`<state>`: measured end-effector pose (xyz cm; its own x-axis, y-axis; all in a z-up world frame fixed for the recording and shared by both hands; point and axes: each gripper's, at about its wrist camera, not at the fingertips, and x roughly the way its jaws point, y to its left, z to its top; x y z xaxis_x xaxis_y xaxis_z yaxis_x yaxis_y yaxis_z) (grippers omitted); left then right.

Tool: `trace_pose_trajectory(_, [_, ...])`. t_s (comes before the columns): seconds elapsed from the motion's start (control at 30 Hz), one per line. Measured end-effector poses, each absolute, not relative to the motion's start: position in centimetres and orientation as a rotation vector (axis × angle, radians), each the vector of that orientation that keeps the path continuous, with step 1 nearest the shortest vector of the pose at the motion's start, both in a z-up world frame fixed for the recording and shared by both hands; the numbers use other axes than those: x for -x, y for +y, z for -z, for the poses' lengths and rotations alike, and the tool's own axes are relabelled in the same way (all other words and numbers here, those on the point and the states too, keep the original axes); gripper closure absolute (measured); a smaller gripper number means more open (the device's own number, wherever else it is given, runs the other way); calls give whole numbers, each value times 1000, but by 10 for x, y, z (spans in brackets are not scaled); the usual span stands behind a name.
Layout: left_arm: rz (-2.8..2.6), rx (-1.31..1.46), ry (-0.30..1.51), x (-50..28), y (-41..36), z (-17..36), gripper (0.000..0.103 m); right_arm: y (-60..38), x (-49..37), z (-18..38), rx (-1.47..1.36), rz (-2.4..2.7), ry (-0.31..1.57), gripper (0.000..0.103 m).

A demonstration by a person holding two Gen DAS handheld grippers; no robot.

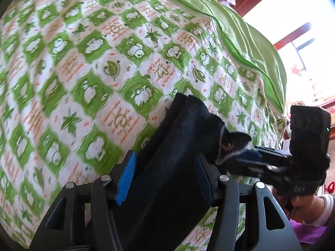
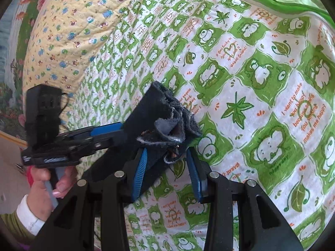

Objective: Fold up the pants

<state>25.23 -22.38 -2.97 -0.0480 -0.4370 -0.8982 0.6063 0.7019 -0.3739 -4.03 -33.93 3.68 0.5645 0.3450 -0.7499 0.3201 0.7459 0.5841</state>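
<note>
Dark pants [image 1: 178, 146] pinched between both tongs above quilt [image 1: 83, 62].

Bed cover: a quilt [image 1: 88, 67] in green and white checks with leaves, cartoon animals and orange writing.
Far edge: a plain green sheet [image 1: 240, 31] lies rumpled along it.
Beside it: a yellow quilt [image 2: 69, 33] with small animals.
Window [image 1: 289, 10]: red-framed, glaring with daylight.

bright daylight | window [image 1: 293, 10] blown out | motion blur | fisheye edges dark, warped
</note>
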Motion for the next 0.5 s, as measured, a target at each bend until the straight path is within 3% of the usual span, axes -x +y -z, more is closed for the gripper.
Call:
trace_pose_trajectory(0.33, [926, -212, 1402, -266, -256, 43, 49, -344, 55, -32, -833, -63, 943, 53])
trace_pose_trajectory(0.5, [955, -204, 1402, -272, -258, 44, 61, -349, 59, -28, -844, -64, 930, 53])
